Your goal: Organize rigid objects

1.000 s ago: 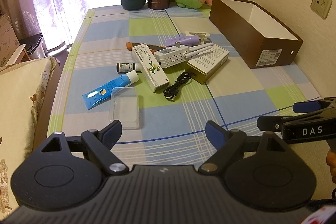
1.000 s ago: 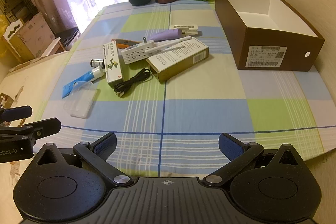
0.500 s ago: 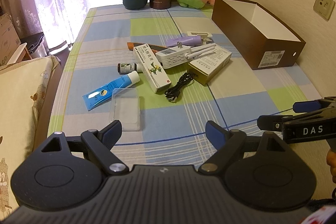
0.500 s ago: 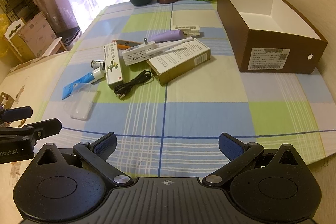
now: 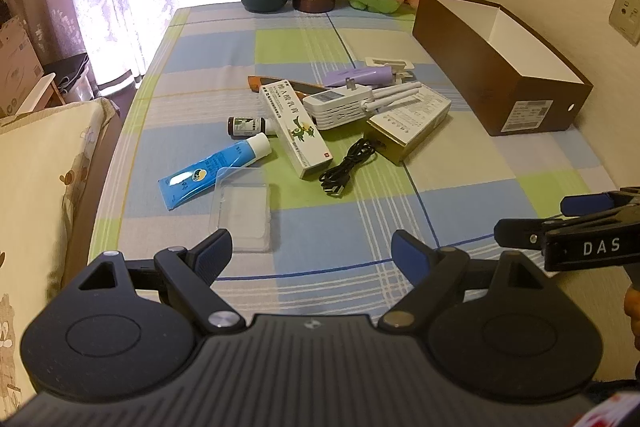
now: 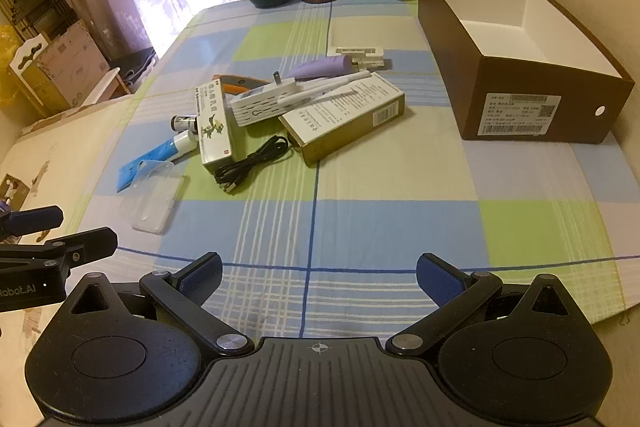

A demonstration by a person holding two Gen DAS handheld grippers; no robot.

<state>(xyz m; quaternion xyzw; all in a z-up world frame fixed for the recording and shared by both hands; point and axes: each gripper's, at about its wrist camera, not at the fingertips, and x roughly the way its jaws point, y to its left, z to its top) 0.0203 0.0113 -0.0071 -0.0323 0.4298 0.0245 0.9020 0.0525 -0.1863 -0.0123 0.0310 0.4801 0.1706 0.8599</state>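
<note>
I see my left gripper (image 5: 311, 247) and right gripper (image 6: 319, 273) both released, 2 empty tongs low in frame; clutter sits mid-frame beside the brown box (image 6: 520, 67).

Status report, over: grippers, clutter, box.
Left gripper open, empty. Right gripper open, empty. Clutter pile untouched on table. Brown box empty; path clear.

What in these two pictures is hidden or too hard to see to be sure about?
- Orange-handled tool: in both views the green-printed carton and white plug-in device cover most of it.
- Brown box: left wrist view, its near wall hides the floor.
- Small dark bottle: label print too small to read.
- Person's hand: left wrist view, cut off by the right edge.
</note>
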